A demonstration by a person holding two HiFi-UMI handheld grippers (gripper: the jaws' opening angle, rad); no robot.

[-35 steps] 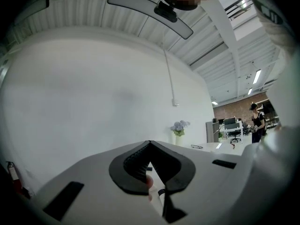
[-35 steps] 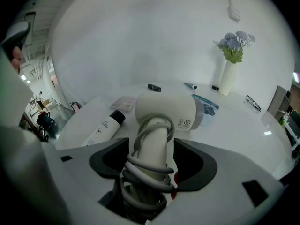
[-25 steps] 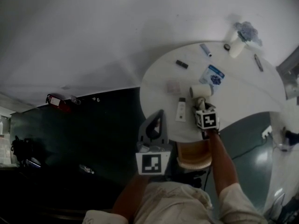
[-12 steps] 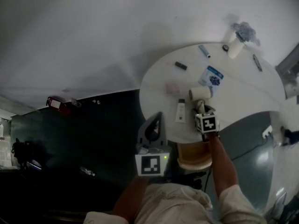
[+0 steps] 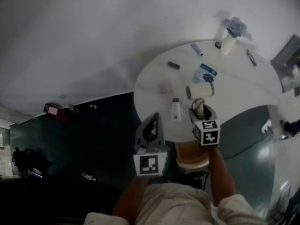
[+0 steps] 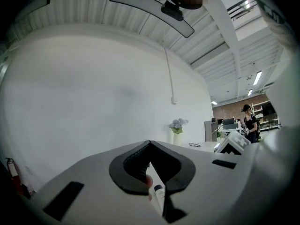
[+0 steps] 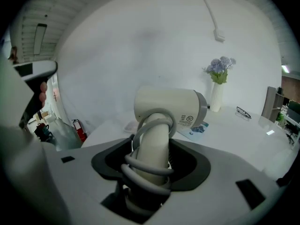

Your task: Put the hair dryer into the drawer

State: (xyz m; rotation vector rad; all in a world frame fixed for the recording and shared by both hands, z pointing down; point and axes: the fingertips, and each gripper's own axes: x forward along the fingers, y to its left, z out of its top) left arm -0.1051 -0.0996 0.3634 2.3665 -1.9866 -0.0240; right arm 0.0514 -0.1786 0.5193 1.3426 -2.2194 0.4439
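The cream hair dryer (image 7: 164, 109) stands upright, its cord wound round the handle. My right gripper (image 7: 152, 161) is shut on that handle. In the head view the hair dryer (image 5: 200, 93) hangs over the near edge of the round white table (image 5: 243, 93), with the right gripper (image 5: 200, 111) below its head. My left gripper (image 5: 153, 121) hovers level just left of the table's near edge. Its jaws are shut with nothing between them; the left gripper (image 6: 150, 144) points at the white wall. No drawer can be made out.
On the table lie a white tube (image 5: 175, 110), a pink pad (image 5: 164, 86), a blue-and-white packet (image 5: 204, 73), small dark items and glasses (image 5: 251, 57). A vase of flowers (image 5: 226, 43) stands at its far edge. A tan wooden seat (image 5: 193, 156) sits under the near edge.
My right gripper has risen with the hair dryer in it, lifting it off the table. The left gripper has stayed where it was.
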